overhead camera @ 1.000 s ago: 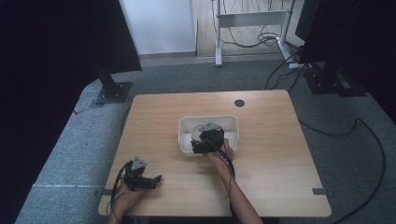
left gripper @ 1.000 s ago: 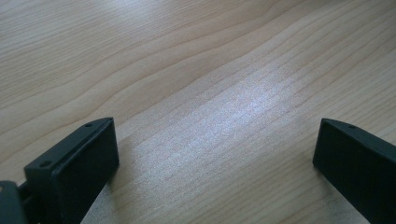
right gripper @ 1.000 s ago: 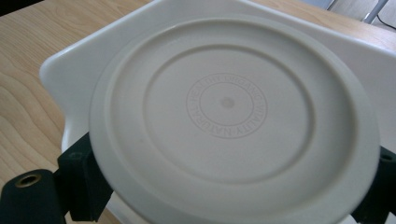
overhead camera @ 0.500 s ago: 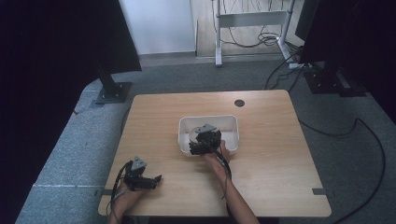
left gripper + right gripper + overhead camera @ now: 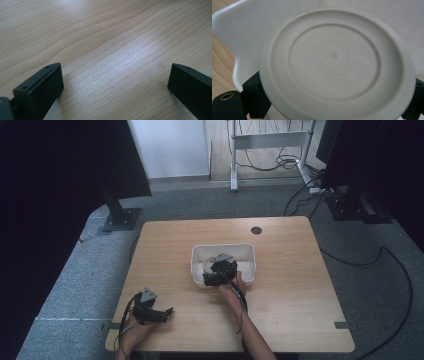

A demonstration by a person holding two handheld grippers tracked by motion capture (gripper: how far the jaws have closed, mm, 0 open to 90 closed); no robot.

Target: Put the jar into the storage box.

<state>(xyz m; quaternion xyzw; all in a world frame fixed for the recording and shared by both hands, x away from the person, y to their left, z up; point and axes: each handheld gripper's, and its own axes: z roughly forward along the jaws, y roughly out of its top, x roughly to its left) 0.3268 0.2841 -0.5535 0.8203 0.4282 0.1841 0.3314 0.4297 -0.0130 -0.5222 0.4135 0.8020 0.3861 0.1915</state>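
Jaws of the right gripper [image 5: 214, 276] clamp a round white lid [image 5: 337, 65] over the white tub [image 5: 248, 251]; lifting it clear remains. The left gripper [image 5: 115, 87] rests agape on the worktop [image 5: 100, 37].

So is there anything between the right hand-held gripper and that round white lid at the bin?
Nothing visible. In the right gripper view the round white lid sits directly between the jaws of the right hand-held gripper, with the white bin behind it. The left hand-held gripper rests apart, open over bare table.
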